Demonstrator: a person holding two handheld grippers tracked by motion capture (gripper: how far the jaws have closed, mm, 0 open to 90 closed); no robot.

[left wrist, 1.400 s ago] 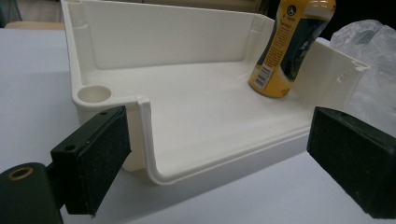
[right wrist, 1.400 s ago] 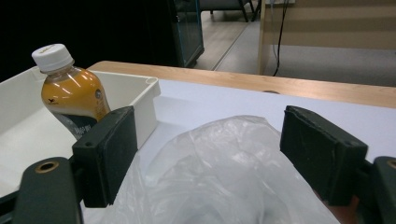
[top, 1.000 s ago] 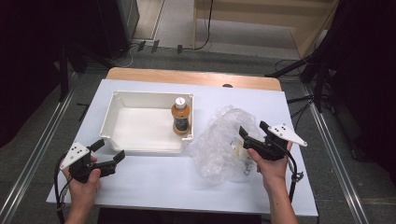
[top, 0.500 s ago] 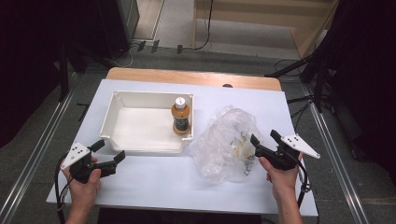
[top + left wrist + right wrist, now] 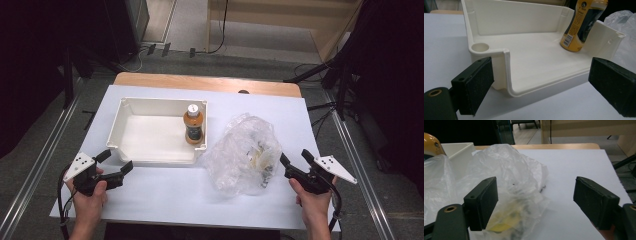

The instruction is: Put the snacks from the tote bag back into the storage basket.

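Your right hand-held gripper (image 5: 293, 166) has drawn back off the bag (image 5: 245, 152) toward you, jaws apart and empty, so nothing is being pulled out now. Your left hand-held gripper (image 5: 114, 166) waits open beside the bin (image 5: 131, 108), which holds one upright bottle (image 5: 193, 124); the bag's contents are unclear.

White tabletop (image 5: 165, 195), matte, on a wooden board (image 5: 200, 82) that sticks out along the far edge. Small dark spot (image 5: 243, 92) on the far edge, can't tell what it is. Metal rails on the floor, left (image 5: 35, 165) and right (image 5: 360, 170) of the table. Cables (image 5: 165, 50) on the floor far left. Wooden cabinet (image 5: 280, 12) far right, black stand legs (image 5: 335, 75) right.
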